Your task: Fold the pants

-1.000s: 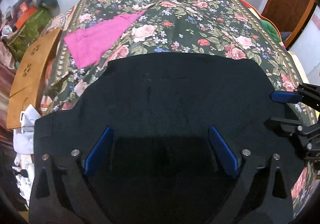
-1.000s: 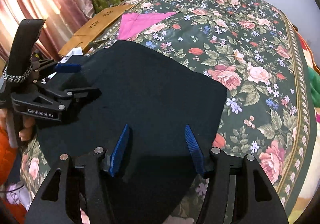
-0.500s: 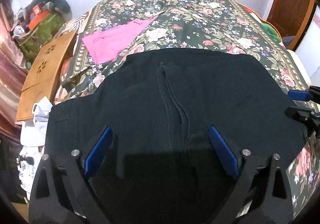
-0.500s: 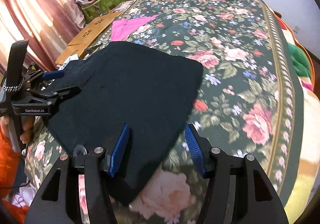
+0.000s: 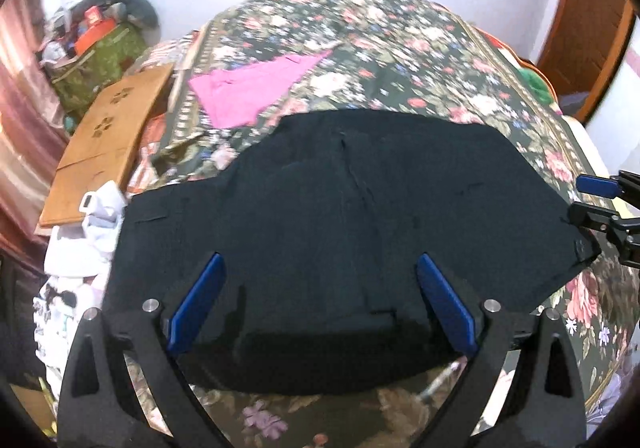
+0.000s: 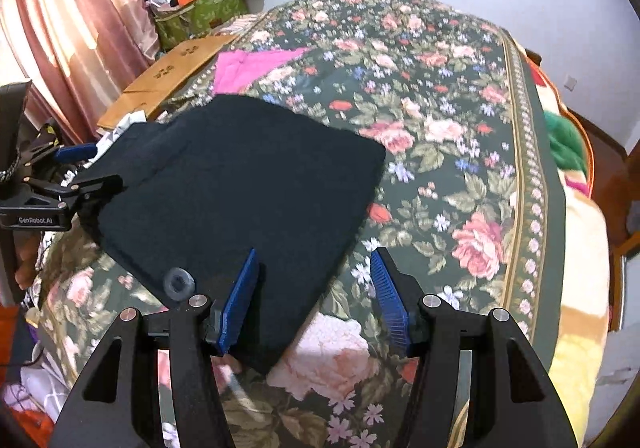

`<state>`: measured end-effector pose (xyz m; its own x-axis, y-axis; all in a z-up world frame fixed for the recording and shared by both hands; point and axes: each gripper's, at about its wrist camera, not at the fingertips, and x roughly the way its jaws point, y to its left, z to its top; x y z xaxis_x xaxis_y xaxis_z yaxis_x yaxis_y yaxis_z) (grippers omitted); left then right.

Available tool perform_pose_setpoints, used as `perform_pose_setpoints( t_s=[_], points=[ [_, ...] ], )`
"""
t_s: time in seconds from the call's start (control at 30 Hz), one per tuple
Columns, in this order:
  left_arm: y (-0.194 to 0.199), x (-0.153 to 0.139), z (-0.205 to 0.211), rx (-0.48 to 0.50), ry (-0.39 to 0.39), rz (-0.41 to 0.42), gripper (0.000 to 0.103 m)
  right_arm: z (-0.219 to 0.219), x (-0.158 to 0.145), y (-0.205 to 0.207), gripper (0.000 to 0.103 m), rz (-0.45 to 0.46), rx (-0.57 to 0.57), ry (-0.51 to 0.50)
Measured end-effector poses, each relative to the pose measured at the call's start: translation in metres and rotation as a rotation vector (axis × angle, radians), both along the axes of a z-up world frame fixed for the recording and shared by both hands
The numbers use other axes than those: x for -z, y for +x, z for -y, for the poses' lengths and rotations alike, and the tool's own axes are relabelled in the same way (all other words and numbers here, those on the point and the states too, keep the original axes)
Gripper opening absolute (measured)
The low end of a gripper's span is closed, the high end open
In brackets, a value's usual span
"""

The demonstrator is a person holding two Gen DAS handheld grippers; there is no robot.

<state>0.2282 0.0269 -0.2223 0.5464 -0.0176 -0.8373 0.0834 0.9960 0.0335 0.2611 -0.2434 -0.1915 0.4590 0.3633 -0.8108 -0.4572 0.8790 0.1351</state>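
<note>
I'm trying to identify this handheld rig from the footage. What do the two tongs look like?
Both tongs are matte black frames with triangular cut-outs and silver pivot pins, each carrying two ridged blue finger pads. The left tongs appear side-on in the right wrist view, where the body bears white "GenRobot.AI" lettering and a braided black-and-white cord wraps its upright handle. The right tongs match in build.

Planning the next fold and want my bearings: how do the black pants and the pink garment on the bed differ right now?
The black pants lie at the near edge of the floral bedspread, between both open grippers; the pink garment lies farther back toward the bed's left side, away from either gripper. The pants cover a much larger area than the pink piece. Both lie flat on the bedspread, neither gripped.
</note>
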Motion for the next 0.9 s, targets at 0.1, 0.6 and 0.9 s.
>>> perform_pose_setpoints(
  t_s=[0.1,0.6,0.9],
  points=[
    [-0.008,-0.012,-0.018,-0.053,-0.010,0.043,0.098,-0.012,-0.016,0.000,0.054,0.045,-0.022,0.011],
    [-0.039,0.003,-0.154,-0.376,-0.200,0.015,0.098,-0.105,-0.014,0.008,0.054,0.081,-0.179,-0.018],
    [-0.060,0.052,-0.208,-0.492,-0.409,-0.115,0.098,-0.115,0.015,0.006,0.054,-0.016,-0.169,-0.053]
  ],
)
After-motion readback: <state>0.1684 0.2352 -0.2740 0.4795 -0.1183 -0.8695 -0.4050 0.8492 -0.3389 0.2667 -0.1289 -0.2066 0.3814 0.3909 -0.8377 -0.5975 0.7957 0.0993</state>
